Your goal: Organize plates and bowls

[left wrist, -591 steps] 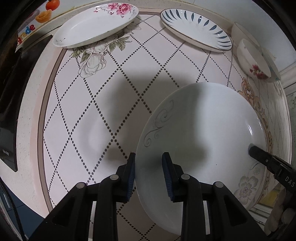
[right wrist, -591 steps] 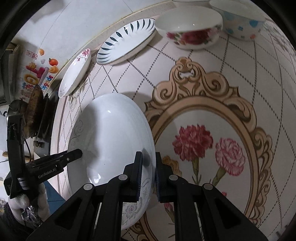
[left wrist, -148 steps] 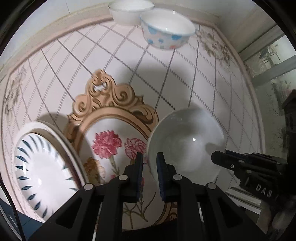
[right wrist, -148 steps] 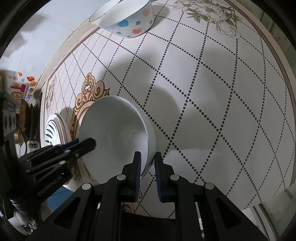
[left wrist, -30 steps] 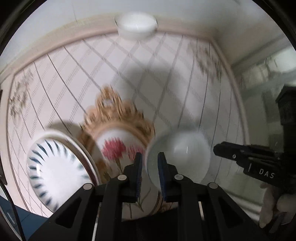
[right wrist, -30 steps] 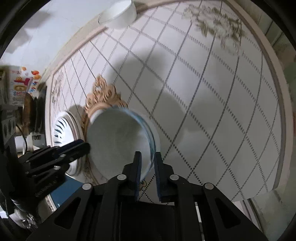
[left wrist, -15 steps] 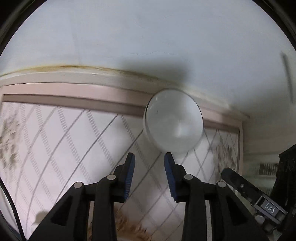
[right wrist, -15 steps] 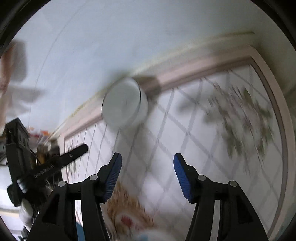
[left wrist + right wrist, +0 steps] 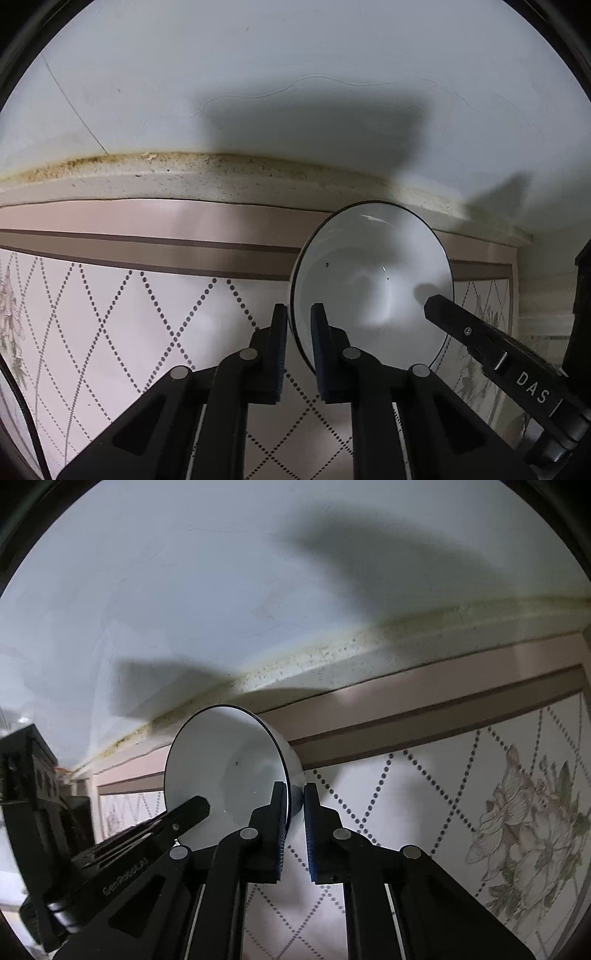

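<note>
A plain white bowl [image 9: 373, 273] with a thin dark rim stands near the back wall on the patterned table mat. My left gripper [image 9: 298, 325] has its blue-padded jaws closed on the bowl's left rim. My right gripper [image 9: 294, 801] has its jaws closed on the bowl's right rim, and the bowl [image 9: 221, 771] fills the left middle of the right wrist view. The right gripper's finger [image 9: 480, 339] reaches in over the bowl's right edge in the left wrist view. The left gripper's finger [image 9: 162, 827] shows at the bowl's left edge in the right wrist view.
A stained beige ledge [image 9: 221, 173] and a white wall [image 9: 258, 74] run just behind the bowl. The pink-bordered mat [image 9: 110, 295] with dotted diamonds stretches left; a printed flower [image 9: 528, 834] lies to the right. A dark object [image 9: 33, 786] stands at far left.
Both grippers have come down to the white bowl by the wall. They were open half a second ago and now have their jaws closed on its opposite rims.
</note>
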The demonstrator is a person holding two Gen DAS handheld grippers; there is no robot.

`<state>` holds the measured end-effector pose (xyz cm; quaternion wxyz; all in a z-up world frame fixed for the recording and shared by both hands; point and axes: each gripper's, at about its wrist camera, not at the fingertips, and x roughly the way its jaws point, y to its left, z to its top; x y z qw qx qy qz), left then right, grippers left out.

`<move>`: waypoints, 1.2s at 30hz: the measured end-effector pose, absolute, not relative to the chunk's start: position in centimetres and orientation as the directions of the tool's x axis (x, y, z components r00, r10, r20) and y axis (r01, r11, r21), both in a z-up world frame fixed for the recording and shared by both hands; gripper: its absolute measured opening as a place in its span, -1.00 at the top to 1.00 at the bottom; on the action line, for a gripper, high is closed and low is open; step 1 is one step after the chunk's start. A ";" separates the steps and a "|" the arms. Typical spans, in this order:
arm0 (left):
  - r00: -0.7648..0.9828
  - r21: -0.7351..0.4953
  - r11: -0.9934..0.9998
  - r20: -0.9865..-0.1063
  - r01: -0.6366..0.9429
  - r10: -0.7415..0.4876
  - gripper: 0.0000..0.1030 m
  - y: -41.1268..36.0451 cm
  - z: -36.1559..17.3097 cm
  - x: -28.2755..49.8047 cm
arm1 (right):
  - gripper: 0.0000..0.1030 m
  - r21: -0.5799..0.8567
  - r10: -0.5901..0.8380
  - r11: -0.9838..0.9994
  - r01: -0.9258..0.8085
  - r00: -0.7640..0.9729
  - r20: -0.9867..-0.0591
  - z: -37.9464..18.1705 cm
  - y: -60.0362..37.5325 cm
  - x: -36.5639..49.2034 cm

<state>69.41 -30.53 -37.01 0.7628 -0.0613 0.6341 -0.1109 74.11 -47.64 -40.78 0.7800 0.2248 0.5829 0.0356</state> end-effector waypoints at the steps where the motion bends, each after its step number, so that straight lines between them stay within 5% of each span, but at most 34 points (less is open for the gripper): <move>1: 0.175 -0.226 0.969 -0.955 0.098 -0.241 0.79 -30.7 -36.8 69.1 | 0.80 0.391 0.317 0.897 0.207 0.316 -0.894 -40.7 -47.6 73.9; 21: 0.204 -0.244 0.933 -0.932 0.264 -0.301 0.79 -29.3 -26.0 51.5 | 0.79 0.368 0.289 0.916 0.158 0.378 -0.880 -30.5 -45.8 52.6; 36: 0.097 -0.233 0.905 -0.954 0.356 -0.284 0.79 -28.7 -28.2 40.3 | 0.77 0.340 0.267 0.921 0.190 0.326 -0.907 -31.5 -44.2 37.8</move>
